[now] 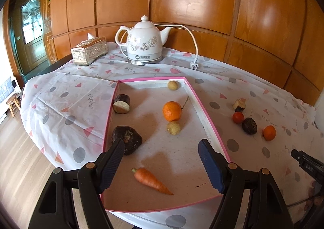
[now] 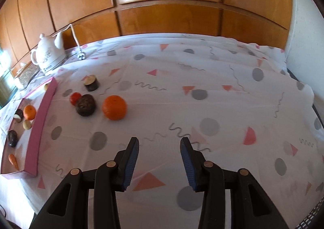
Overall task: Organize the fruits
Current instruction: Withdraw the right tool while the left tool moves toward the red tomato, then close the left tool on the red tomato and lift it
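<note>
Tray (image 1: 204, 111), pink-rimmed and shallow, lies on the patterned tablecloth (image 1: 66, 105) and holds six items: one orange (image 1: 172, 111), two small yellowish fruits (image 1: 173, 85) (image 1: 173, 127), one carrot (image 1: 151, 180), one dark rough fruit (image 1: 127, 137) and one dark cut cylinder (image 1: 121, 103). Four items lie on the cloth right of the tray: a second orange (image 2: 114, 107), one small red fruit (image 2: 75, 98), a second dark rough fruit (image 2: 86, 105) and a second cut cylinder (image 2: 92, 82). One white kettle (image 1: 144, 41) and one tissue box (image 1: 90, 50) stand behind. The left gripper (image 1: 162, 165) hangs over the tray, jaws parted and empty. The right gripper (image 2: 160, 165) hangs over bare cloth, jaws apart, nothing between them.
</note>
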### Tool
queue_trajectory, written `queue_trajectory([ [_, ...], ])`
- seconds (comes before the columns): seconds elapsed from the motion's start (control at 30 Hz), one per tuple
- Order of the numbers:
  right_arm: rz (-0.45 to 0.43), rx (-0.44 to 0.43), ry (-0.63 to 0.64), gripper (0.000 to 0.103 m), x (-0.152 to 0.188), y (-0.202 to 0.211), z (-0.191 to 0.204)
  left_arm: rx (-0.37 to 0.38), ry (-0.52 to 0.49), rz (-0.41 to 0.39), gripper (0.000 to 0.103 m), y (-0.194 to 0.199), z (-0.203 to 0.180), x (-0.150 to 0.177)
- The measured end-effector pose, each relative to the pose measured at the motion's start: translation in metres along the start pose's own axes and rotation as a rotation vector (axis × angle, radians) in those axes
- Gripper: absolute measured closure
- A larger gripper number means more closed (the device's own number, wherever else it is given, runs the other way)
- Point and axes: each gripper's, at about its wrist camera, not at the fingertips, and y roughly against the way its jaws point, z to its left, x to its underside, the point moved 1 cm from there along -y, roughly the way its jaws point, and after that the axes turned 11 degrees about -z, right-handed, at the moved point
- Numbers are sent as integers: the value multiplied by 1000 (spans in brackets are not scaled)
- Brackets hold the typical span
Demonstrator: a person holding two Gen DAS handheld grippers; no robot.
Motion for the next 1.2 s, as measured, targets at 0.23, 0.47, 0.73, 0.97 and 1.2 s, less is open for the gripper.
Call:
queue_trajectory([
  [0.23, -10, 67, -8, 59, 0, -2, -15, 17, -19, 18, 27, -4, -5, 2],
  [0.47, -2, 109, -24, 59, 4, -2, -29, 82, -41, 16, 27, -6, -14, -7],
  [0.73, 1, 124, -44, 59, 5, -2, -39, 253, -158, 79, 28, -18, -52, -16],
  [0.97, -5, 188, -67, 59, 8, 0, -61, 364, -171, 161, 41, -31, -69, -23],
  [1.2, 6, 199, -87, 59, 12, 0, -72, 431, -151, 274, 55, -54, -82, -39],
])
